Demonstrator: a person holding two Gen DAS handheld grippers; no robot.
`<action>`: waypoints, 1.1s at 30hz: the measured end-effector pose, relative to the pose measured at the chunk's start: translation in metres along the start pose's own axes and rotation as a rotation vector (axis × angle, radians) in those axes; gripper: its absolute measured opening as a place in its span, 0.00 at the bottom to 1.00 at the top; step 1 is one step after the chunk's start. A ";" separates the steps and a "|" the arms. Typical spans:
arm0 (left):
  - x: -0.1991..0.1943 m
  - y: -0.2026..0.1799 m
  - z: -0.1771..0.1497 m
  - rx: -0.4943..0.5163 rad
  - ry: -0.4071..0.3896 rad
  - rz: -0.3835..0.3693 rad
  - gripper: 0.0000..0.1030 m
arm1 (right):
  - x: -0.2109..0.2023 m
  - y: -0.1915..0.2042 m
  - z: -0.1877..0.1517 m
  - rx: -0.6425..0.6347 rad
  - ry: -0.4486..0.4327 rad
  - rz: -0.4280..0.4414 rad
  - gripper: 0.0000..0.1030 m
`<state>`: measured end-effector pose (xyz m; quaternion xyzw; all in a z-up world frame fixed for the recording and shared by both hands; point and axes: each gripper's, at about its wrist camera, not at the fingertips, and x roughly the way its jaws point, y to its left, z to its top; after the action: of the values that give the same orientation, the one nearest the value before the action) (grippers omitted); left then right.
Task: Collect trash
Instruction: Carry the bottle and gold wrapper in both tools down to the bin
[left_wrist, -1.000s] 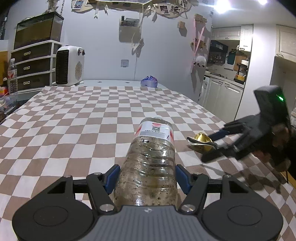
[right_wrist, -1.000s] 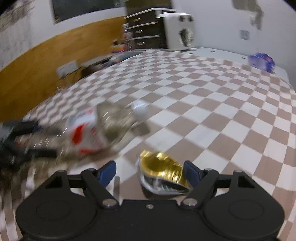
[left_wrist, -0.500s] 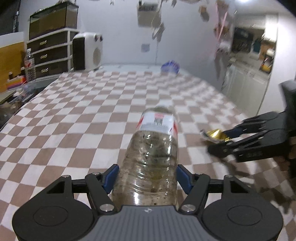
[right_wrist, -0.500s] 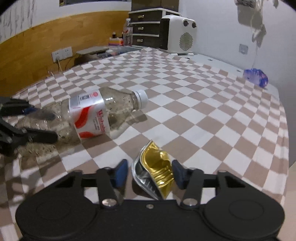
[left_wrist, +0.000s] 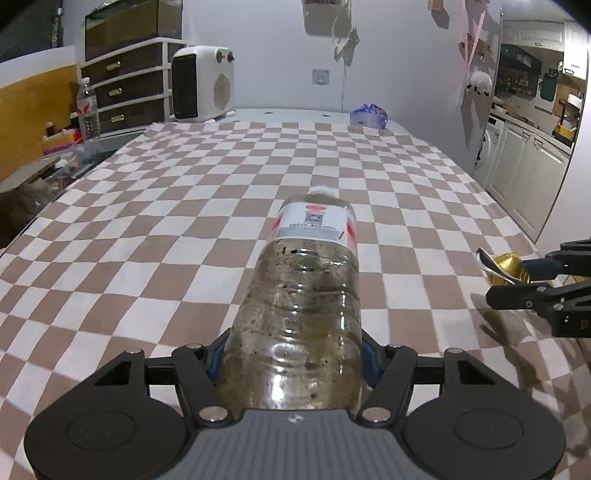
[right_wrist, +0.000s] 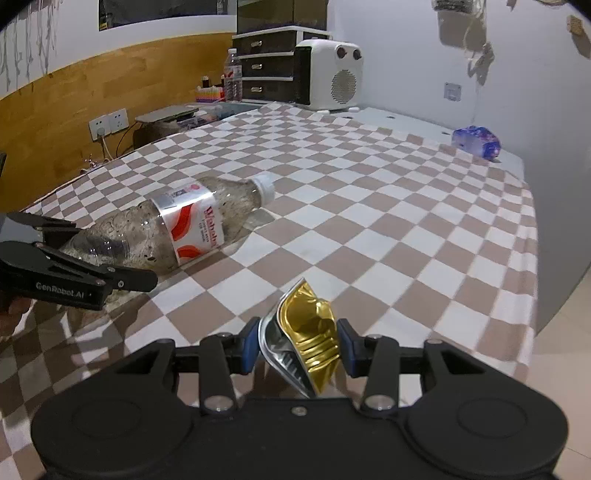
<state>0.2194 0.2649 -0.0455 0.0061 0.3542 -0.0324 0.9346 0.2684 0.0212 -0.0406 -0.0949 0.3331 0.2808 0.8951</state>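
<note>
Now left gripper (left_wrist: 293, 360) clamps bottle (left_wrist: 306, 295) (dirty); right gripper (right_wrist: 297, 347) clamps can (right_wrist: 306, 332).

Surface: table w/ brown-white checked cloth (left_wrist: 155, 236); bare white top at far end.
Far wall: white, w/ switch plate (left_wrist: 320, 76); paper bits hung above.
Heater: white fan heater (left_wrist: 202, 88) at far end, beside dark drawer unit (left_wrist: 125, 92).
Drawer unit top: glass tank (left_wrist: 129, 26).
Side wall: wood panel lower (right_wrist: 74, 110), white upper; double socket (right_wrist: 109, 123) w/ cable.
Side shelf: water bottle (left_wrist: 88, 107), coloured clutter nearby.
Kitchen side: white cabinets (left_wrist: 524, 177), shelves above.
Floor: pale tile (right_wrist: 561, 332).
</note>
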 end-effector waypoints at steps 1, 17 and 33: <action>-0.005 -0.002 -0.001 -0.003 -0.009 0.002 0.63 | -0.004 0.000 -0.001 0.003 -0.004 -0.004 0.43; -0.080 -0.069 -0.011 0.029 -0.131 -0.028 0.60 | -0.092 -0.014 -0.034 0.067 -0.103 -0.033 0.43; -0.123 -0.178 -0.017 0.153 -0.251 -0.180 0.60 | -0.179 -0.062 -0.081 0.153 -0.200 -0.113 0.43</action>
<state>0.1051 0.0948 0.0255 0.0415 0.2305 -0.1435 0.9615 0.1485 -0.1371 0.0132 -0.0167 0.2565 0.2117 0.9429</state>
